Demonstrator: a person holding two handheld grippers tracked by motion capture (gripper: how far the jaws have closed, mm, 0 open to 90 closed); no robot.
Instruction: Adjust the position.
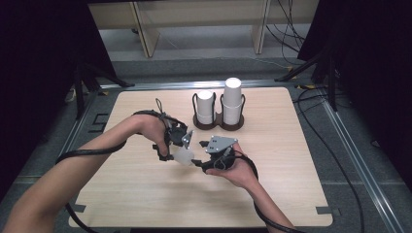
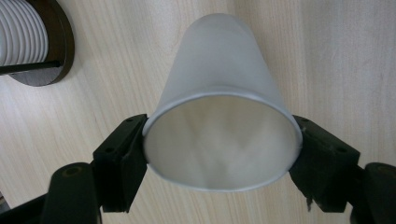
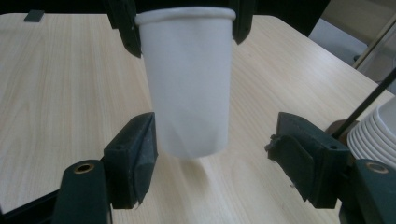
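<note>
two grippers meet over the middle of the wooden table [image 1: 136, 194], on the person's side of the dark cup holder [image 1: 218, 124] that stands toward the far edge. the holder carries two stacks of white cups [image 1: 232, 99], the right stack taller than the left.

the left gripper [image 1: 176, 151] pinches a single white paper cup [image 1: 184, 156] by its rim; in the left gripper view the cup [image 2: 219, 135] sits mouth toward the camera, with a black jaw pressed against each side of the rim, and its closed end points away over the wood. a slice of the holder's base [image 2: 49, 51] and ribbed cup rims show at the upper left there.

the right gripper [image 1: 203, 162] sits just beside the cup, on the side away from the left hand [image 1: 150, 127]. its jaws are spread wide. in the right gripper view the cup [image 3: 189, 88] hangs between them, its lower part near the left jaw but, as far as i can see, touching neither; its bottom is clear of the table. the left gripper's jaws clamp the rim at the top of that view.

the right hand [image 1: 233, 171] holds its gripper from below, and cables trail back from both.
</note>
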